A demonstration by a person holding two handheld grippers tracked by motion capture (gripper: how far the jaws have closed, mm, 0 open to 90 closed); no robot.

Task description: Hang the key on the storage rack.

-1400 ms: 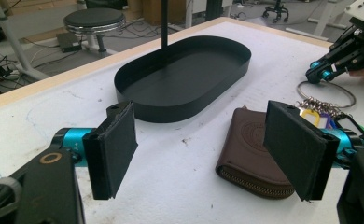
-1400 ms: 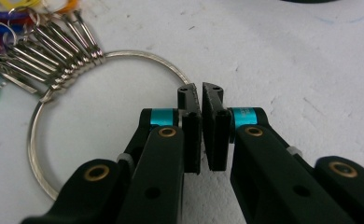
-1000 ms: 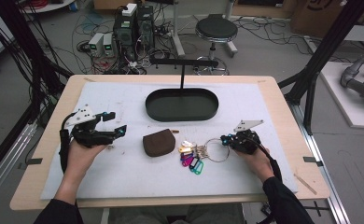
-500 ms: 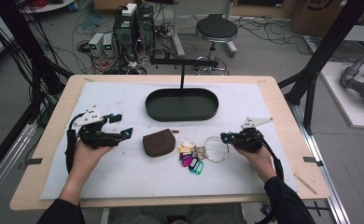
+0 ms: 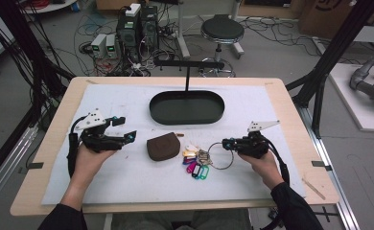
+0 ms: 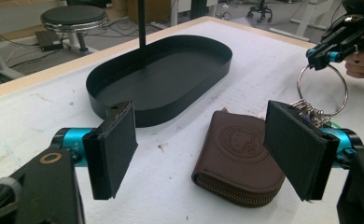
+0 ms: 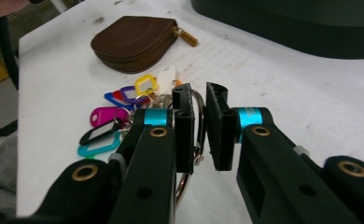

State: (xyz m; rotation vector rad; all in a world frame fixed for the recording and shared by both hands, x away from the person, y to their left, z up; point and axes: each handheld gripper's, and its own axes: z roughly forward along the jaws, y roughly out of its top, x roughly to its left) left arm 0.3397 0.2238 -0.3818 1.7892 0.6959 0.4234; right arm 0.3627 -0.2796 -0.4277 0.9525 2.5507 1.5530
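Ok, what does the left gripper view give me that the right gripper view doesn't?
Left gripper view: the whole inside of the black tray and a stool behind it. Right gripper view: the coloured key tags and the zip pull of the pouch. Both: the brown pouch and the metal key ring on the white mat.

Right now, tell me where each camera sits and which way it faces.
High view: fixed above the person's side, facing forward and down on the table; both forearms, left gripper, right gripper.
Left gripper view: rides on the left gripper, its wide jaws facing the black tray and brown pouch.
Right gripper view: rides on the right gripper, narrow-gapped jaws astride the key ring.
All share the brown pouch.
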